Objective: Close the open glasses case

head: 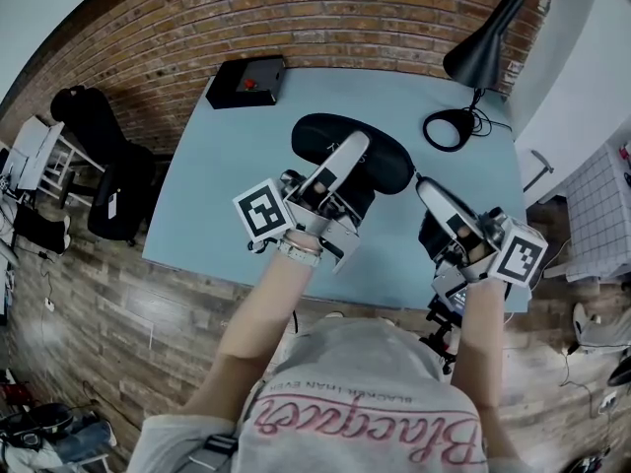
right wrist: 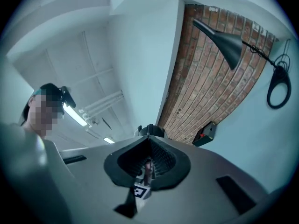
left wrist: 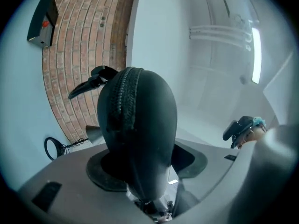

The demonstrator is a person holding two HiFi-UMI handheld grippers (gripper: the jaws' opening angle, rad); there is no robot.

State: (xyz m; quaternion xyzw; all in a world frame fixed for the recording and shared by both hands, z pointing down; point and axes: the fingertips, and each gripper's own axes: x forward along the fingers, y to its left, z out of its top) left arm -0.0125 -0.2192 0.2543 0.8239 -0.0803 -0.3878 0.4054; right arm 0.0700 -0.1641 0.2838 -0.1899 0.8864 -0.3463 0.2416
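The left gripper (head: 350, 156) is clamped on the glasses case (left wrist: 140, 125), which is pinched between both jaws by one end and seen rising out of them, its zip seam turned toward the gripper's camera. The right gripper (right wrist: 148, 136) is held just beside it with its jaws pressed together; nothing is seen between them. The case is held over the middle of the light blue table (head: 227, 185). A black box (head: 246, 82) and a black lamp (head: 483, 47) are set along the far edge.
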